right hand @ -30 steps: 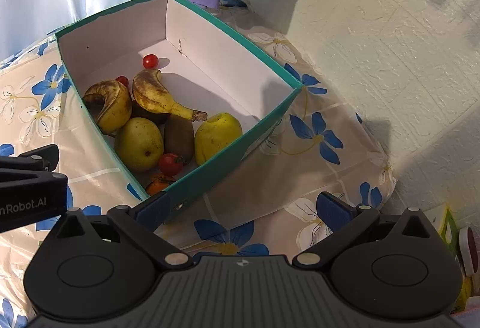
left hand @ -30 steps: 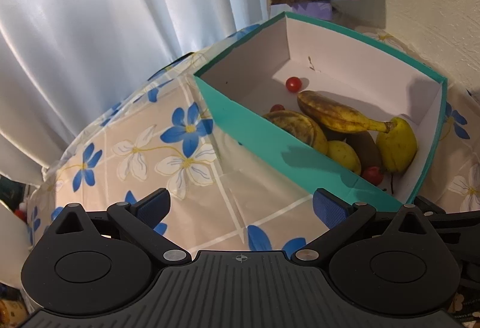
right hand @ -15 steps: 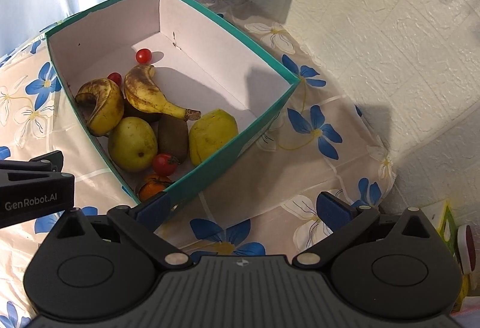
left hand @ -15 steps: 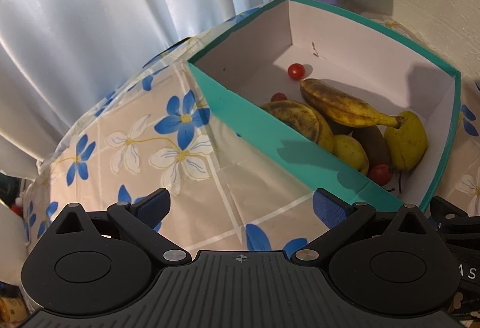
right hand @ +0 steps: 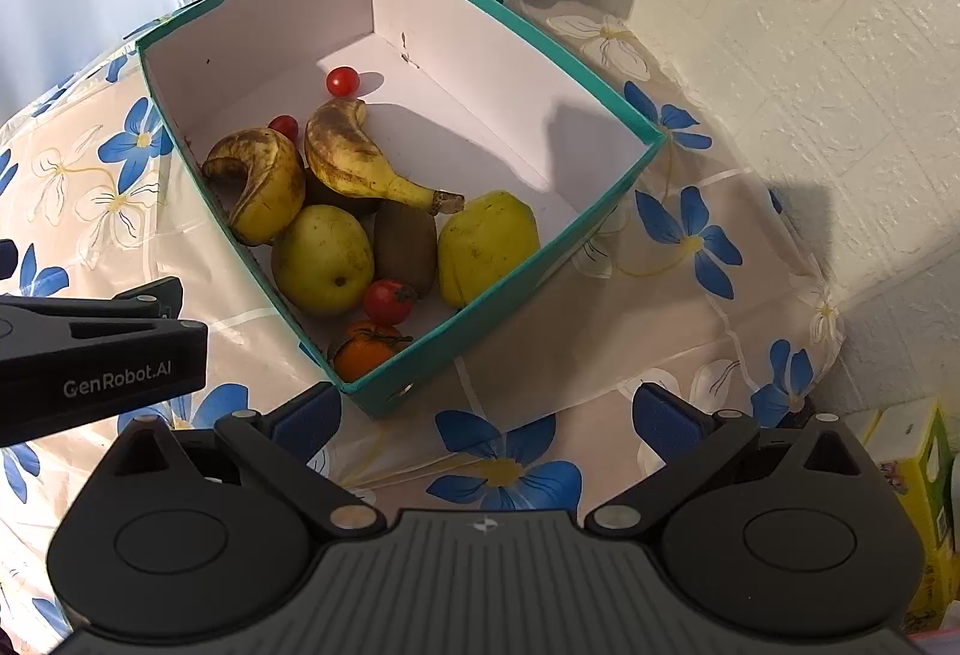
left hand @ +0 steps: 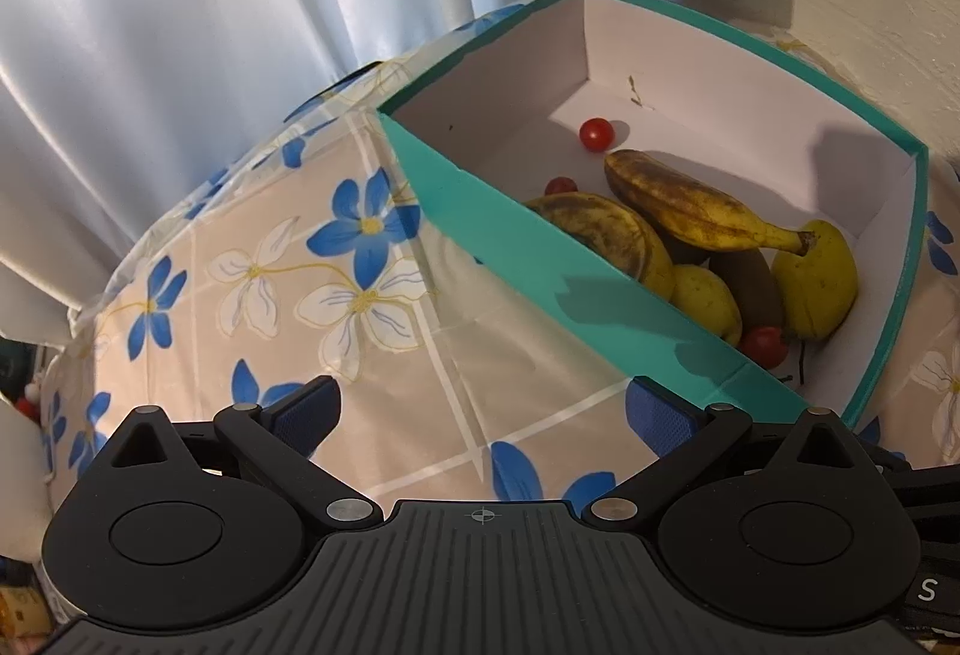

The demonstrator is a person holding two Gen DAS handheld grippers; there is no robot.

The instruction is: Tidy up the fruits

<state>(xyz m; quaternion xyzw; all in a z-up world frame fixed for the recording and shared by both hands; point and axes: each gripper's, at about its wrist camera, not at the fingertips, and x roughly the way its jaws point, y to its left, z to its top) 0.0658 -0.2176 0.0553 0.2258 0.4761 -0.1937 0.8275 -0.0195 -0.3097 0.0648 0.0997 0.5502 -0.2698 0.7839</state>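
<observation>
Here, floral tablecloth (right hand: 690,259) under teal box (right hand: 600,187); curtain (left hand: 180,25) behind; both grippers released, empty.

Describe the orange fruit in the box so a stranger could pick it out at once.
Find the teal box with white inner walls on the flowered tablecloth. Look in its corner nearest the right gripper, below the larger red tomato. The small round fruit wedged there is the only orange one among yellow, brown and red fruit.

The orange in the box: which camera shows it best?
The right wrist view: the orange lies in plain sight in the near corner of the box. In the left wrist view the box wall hides it.
</observation>
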